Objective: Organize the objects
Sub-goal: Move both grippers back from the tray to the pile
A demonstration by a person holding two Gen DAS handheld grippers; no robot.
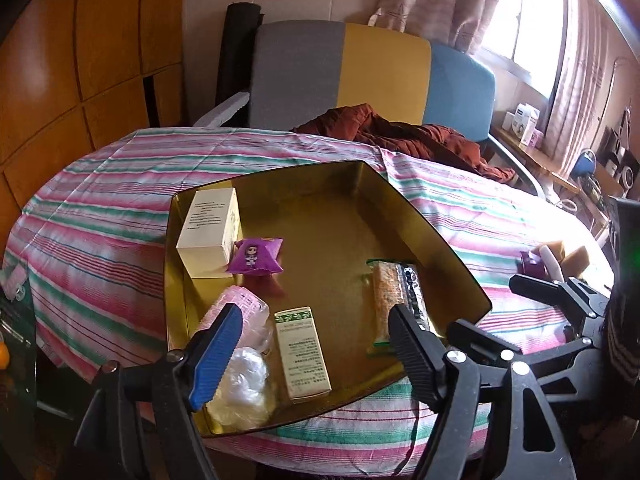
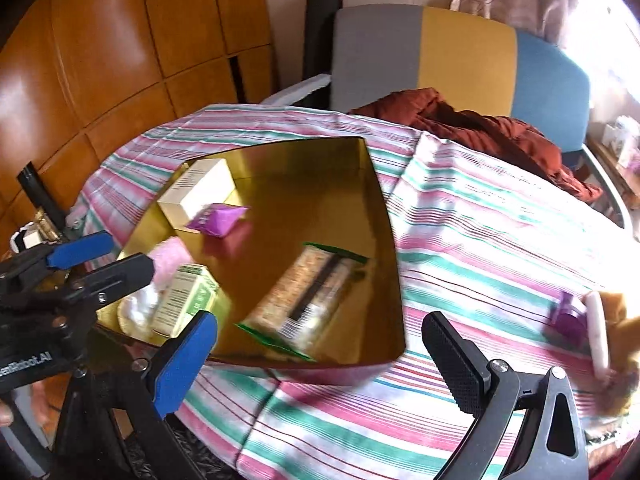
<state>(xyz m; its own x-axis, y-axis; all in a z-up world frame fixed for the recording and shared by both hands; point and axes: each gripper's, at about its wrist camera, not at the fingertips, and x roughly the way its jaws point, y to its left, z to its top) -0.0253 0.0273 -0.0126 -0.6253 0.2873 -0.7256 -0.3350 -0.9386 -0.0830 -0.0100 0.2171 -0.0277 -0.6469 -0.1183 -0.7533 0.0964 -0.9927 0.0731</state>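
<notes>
1. Five packets lie in the shallow gold metal tray on the striped tablecloth: cream box, purple sachet, green-and-white carton, clear plastic bundle, long snack bar.
2. Both left gripper and right gripper gape, carrying nothing.
3. Stray purple and brown items near the cloth's right edge could be knocked off by a hasty reach.

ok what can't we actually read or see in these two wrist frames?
- Pile at table's right edge: right wrist view blurred and glared; in the left wrist view the right gripper covers it.
- Print on green box and cream box: too small.
- Clear plastic item: left gripper's blue finger overlaps it.
- Snack bar: motion blur.
</notes>
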